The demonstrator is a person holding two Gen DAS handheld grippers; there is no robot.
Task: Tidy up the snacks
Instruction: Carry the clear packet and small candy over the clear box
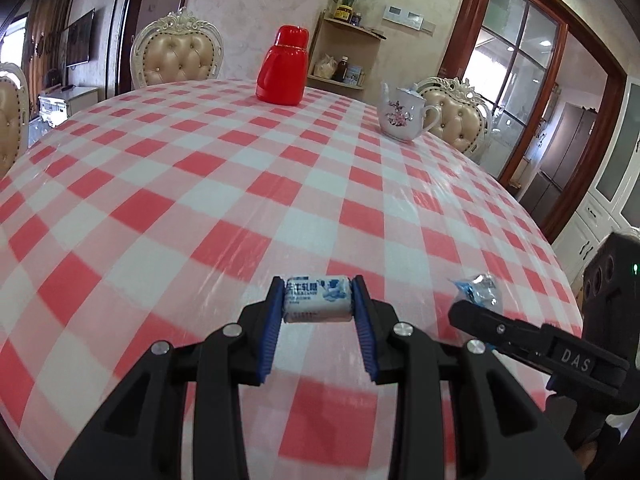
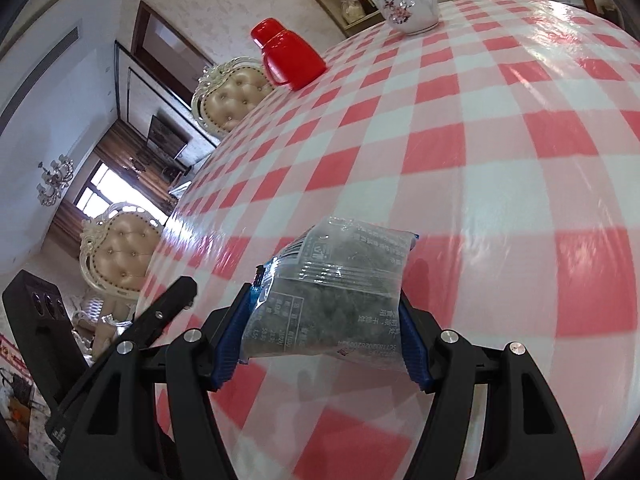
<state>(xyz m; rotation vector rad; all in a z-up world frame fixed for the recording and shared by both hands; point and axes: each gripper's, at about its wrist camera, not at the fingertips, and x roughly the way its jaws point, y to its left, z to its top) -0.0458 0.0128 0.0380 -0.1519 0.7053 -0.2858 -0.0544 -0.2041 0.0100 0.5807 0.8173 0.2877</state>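
My left gripper [image 1: 318,300] is shut on a small white-and-blue wrapped candy [image 1: 317,299], held just above the red-and-white checked tablecloth [image 1: 200,200]. My right gripper [image 2: 326,312] is shut on a clear and blue snack packet [image 2: 332,284] with dark contents, held above the tablecloth [image 2: 500,160]. In the left wrist view the right gripper's finger [image 1: 520,330] shows at the right with the blue packet [image 1: 478,288] at its tip. In the right wrist view a left gripper finger [image 2: 168,308] shows at the lower left.
A red thermos jug [image 1: 283,66] stands at the table's far side, and a white floral teapot [image 1: 402,114] at the far right. Padded cream chairs [image 1: 178,56] ring the table. A wall shelf [image 1: 344,52] with jars is behind.
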